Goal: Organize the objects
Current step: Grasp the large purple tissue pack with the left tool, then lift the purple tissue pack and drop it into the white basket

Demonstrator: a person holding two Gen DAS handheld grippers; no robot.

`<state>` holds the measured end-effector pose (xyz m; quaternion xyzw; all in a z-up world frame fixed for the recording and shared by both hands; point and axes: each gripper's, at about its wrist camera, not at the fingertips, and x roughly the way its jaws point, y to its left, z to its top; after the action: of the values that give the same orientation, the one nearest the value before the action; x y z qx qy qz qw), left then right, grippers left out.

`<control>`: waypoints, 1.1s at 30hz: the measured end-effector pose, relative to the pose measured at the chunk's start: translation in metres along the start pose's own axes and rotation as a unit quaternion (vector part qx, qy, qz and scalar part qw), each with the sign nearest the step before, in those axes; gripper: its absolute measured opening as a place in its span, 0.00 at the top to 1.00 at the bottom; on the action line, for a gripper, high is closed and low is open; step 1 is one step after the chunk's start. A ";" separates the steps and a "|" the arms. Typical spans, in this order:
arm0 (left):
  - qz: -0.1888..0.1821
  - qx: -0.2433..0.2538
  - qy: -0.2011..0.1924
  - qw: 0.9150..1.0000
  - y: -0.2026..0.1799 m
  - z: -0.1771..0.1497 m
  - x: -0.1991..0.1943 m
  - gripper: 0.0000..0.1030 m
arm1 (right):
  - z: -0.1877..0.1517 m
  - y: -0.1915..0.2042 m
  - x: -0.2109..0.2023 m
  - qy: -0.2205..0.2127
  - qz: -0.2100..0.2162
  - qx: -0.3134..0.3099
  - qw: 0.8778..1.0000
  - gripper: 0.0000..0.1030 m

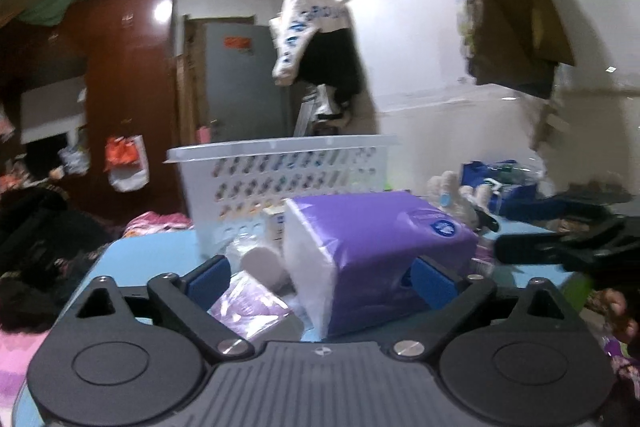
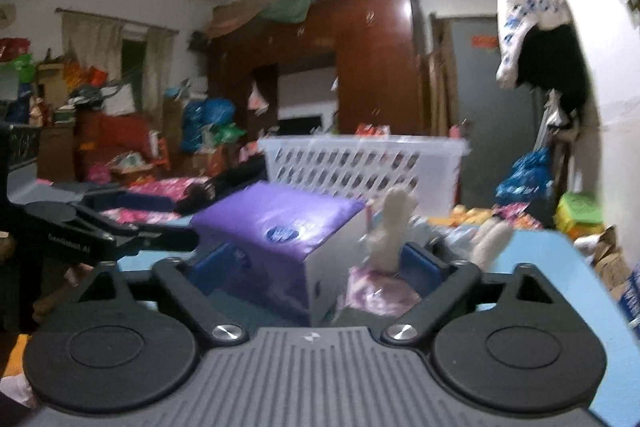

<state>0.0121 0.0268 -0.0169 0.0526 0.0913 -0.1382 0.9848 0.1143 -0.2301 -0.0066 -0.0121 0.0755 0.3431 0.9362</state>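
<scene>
Purple tissue pack (image 1: 376,247) between wide left tongs (image 1: 320,279), right tongs (image 2: 324,267).

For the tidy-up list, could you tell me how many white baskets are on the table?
1: the white basket stands on the blue table, behind the purple tissue pack. Clutter may hide others.

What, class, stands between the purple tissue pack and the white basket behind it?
Nothing tall. The purple tissue pack sits on the blue table just before the white basket. Only low clutter, a small box, lies between; the basket's wall must be cleared.
</scene>
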 end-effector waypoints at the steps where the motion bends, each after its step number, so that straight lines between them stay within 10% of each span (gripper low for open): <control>1: -0.010 0.005 -0.003 1.000 0.000 -0.001 0.001 0.08 | -0.001 0.000 0.001 0.004 0.006 0.002 1.000 0.16; 12: -0.069 0.004 0.015 0.998 0.005 -0.013 0.024 0.44 | -0.007 0.005 0.013 0.017 0.025 -0.019 0.999 0.44; 33: -0.041 0.013 -0.020 0.999 -0.002 -0.011 0.014 0.56 | 0.004 0.006 0.009 -0.013 -0.010 -0.052 0.998 0.51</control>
<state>0.0230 0.0228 -0.0304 0.0583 0.0715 -0.1806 0.9792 0.1178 -0.2193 -0.0040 -0.0574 0.0450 0.3371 0.9386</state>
